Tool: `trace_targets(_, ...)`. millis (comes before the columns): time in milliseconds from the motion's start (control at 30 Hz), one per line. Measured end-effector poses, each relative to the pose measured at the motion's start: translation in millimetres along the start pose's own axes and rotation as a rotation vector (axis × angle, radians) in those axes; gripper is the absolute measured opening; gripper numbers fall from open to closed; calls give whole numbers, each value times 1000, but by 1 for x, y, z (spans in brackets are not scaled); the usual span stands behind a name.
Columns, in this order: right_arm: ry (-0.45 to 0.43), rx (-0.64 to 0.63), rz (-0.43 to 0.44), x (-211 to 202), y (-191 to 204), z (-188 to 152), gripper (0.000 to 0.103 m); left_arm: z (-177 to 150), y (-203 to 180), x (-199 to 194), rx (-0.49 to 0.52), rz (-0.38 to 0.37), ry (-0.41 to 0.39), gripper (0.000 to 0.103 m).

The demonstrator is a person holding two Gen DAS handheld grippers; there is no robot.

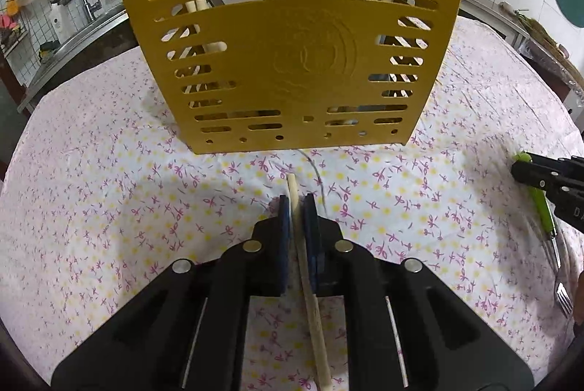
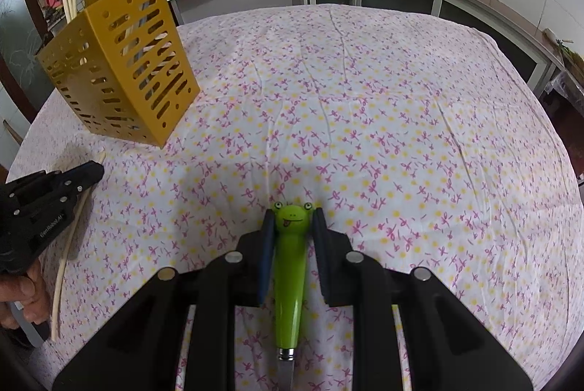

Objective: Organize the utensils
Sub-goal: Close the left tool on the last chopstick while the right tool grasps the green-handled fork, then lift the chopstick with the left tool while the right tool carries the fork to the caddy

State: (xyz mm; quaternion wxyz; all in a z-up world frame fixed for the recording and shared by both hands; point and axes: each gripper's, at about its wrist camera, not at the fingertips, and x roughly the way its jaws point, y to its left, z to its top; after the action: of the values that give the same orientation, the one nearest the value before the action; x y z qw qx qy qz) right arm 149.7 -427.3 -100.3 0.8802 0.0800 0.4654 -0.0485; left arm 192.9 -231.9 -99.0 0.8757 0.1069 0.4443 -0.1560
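left claw (image 1: 296, 205): clamped on chopstick (image 1: 310, 299) | right claw (image 2: 292, 219): gripping frog-handled fork (image 2: 290, 267) | yellow utensil holder (image 1: 292, 37) upright on table (image 1: 109, 208)

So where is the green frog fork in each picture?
Left wrist view: the green frog-handled fork is at the far right edge, clamped in the right gripper, tines toward the bottom.
Right wrist view: it is bottom centre, frog face up, between that gripper's pads.
Shared landmark: the yellow slotted plastic utensil holder on the flowered cloth.
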Motion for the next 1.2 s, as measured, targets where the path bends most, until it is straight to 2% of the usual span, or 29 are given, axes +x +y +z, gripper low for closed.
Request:
trace_targets(167, -6, 9, 0, -6, -2, -1, 21, -2, -6, 0, -29, -25, 17, 6)
trace_targets(267, -19, 14, 1, -13, -5, 0, 21, -6, 9, 0, -44, -32, 17, 6)
trace_targets(333, -24, 9, 3, -16, -4, 1, 21, -10, 20, -5, -58, -7, 11, 6)
trace_targets(433, -24, 4, 5, -17, -3, 1, 21, -15, 39, -6, -64, -2, 33, 6)
trace_targets(600, -4, -4, -1, -11, 3, -2, 21, -17, 44, -8, -35, -7, 56, 7)
trace_targets(933, 23, -11, -19, -2, 0, -6, 21, -8, 26, -7, 13, 49, 50, 5)
trace_targets(1200, 21, -21, -19, -1, 3, 1, 19, 2, 37, -5, -14, 4, 68, 3)
